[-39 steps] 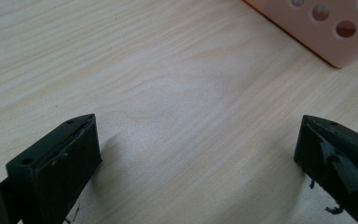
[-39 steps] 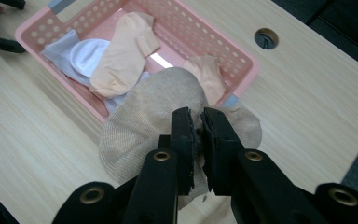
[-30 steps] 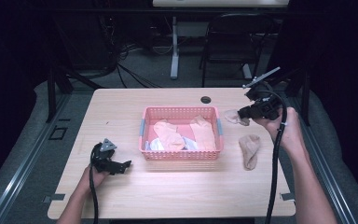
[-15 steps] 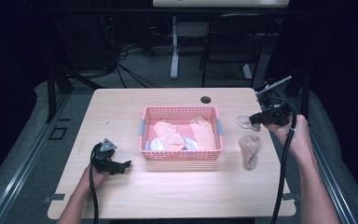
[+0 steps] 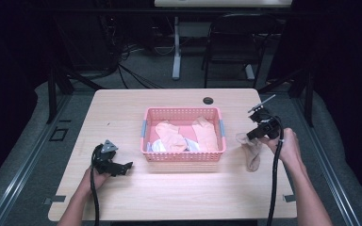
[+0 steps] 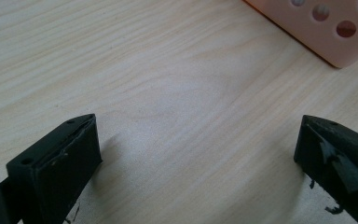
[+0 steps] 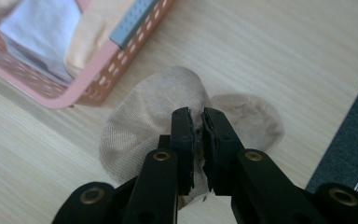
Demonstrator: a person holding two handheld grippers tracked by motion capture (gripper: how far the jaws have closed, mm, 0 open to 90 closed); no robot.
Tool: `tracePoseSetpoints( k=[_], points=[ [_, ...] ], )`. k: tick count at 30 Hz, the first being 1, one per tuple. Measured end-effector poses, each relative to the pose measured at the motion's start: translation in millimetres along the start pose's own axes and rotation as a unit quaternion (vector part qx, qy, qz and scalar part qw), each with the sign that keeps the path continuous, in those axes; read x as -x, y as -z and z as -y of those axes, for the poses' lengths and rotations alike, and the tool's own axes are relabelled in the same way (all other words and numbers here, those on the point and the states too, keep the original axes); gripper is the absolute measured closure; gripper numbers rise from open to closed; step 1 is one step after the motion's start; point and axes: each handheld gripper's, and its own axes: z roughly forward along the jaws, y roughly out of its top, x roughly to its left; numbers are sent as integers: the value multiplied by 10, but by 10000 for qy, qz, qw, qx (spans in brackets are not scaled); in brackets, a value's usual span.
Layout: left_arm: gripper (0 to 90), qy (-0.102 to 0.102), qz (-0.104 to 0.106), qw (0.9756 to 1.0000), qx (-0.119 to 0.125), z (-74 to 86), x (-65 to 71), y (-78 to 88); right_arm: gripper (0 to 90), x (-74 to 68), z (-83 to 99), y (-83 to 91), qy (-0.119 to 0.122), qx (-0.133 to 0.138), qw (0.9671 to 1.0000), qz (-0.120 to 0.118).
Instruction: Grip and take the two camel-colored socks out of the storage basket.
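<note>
A beige sock (image 5: 253, 155) lies on the table right of the pink basket (image 5: 184, 111). My right gripper (image 5: 250, 135) is at the sock's upper end. In the right gripper view the jaws of this gripper (image 7: 196, 114) are pressed together on a fold of the sock (image 7: 140, 126), with the basket's corner (image 7: 93, 79) just beyond. Inside the basket lie several pale socks (image 5: 169, 136) and a white cloth. My left gripper (image 5: 128, 165) rests on the table near the front left, open, with bare wood between its jaws (image 6: 198, 121). The basket's edge (image 6: 326, 37) is ahead of it.
The table (image 5: 122, 108) has a dark cable hole (image 5: 208, 100) behind the basket. Its right edge runs close to the sock. A chair (image 5: 238, 52) and a desk leg (image 5: 176, 47) stand on the floor beyond the table.
My right gripper has come down and toward the person, from above the table's right side to the sock's upper end. The left gripper has stayed still.
</note>
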Motion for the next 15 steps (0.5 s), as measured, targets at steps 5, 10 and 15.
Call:
tracePoseSetpoints(
  k=[5,10,15],
  points=[
    [0,-1,0,10000,-1,0,0,0,830,17,38,-307,-24,-347,9993,-136],
    [0,-1,-1,10000,0,0,0,0,827,1,52,-467,26,-584,9981,-188],
    [1,1,-1,10000,1,0,0,0,825,-26,114,-632,-80,-649,9975,-285]
  ],
)
